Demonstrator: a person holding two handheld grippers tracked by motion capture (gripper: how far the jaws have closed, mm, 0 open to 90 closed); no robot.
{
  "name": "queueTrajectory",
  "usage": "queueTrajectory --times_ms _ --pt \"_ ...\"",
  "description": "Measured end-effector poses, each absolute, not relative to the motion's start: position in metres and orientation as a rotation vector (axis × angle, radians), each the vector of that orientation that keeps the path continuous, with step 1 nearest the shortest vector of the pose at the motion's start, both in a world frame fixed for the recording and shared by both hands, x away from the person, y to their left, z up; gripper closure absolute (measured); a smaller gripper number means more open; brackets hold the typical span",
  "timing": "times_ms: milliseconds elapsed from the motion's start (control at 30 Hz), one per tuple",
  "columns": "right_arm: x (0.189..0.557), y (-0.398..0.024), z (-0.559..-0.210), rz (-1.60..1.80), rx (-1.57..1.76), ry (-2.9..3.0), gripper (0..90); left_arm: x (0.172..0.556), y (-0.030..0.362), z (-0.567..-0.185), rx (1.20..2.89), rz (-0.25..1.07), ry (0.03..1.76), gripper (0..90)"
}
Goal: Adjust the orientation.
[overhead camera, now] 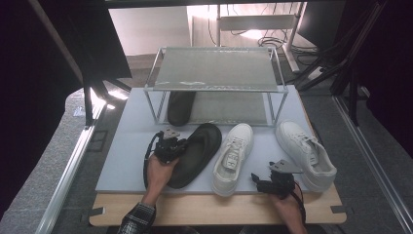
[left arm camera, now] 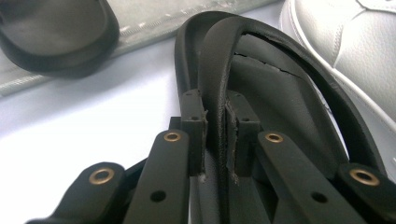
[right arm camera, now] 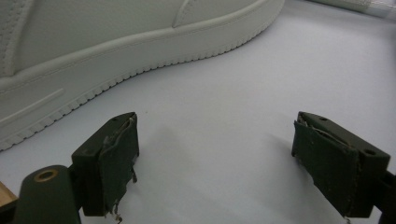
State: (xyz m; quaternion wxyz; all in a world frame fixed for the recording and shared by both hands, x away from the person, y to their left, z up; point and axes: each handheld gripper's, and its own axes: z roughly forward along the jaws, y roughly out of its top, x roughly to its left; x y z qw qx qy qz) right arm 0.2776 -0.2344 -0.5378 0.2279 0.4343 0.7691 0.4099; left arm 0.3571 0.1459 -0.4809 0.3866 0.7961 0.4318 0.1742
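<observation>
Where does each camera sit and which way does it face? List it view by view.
High view: above the person's side, facing forward and down at the table, rack and shoes; forearms and both grippers show.
Left gripper view: on the left gripper, shut on the black slipper.
Right gripper view: on the open right gripper, beside a white sneaker.
Shared: the grey mat.

A wooden tabletop (overhead camera: pixel 214 209) carries a pale grey mat (overhead camera: pixel 131 151). Grey carpet floor (overhead camera: pixel 58 161) surrounds it, with metal rails (overhead camera: pixel 73 161) along both sides. Behind, bright light falls on a pale wall (overhead camera: pixel 151 29), a desk leg (overhead camera: pixel 292 39) and tangled cables (overhead camera: pixel 272 41). Dark curtains (overhead camera: pixel 29 97) flank the scene.
</observation>
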Motion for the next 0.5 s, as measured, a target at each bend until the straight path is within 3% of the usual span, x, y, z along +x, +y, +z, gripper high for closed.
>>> queueTrajectory --times_ms 500 --pt "0.278 -0.234 -0.538 1.128 1.197 2.119 15.3 0.379 0.147 -0.468 1.952 0.504 1.163 79.4"
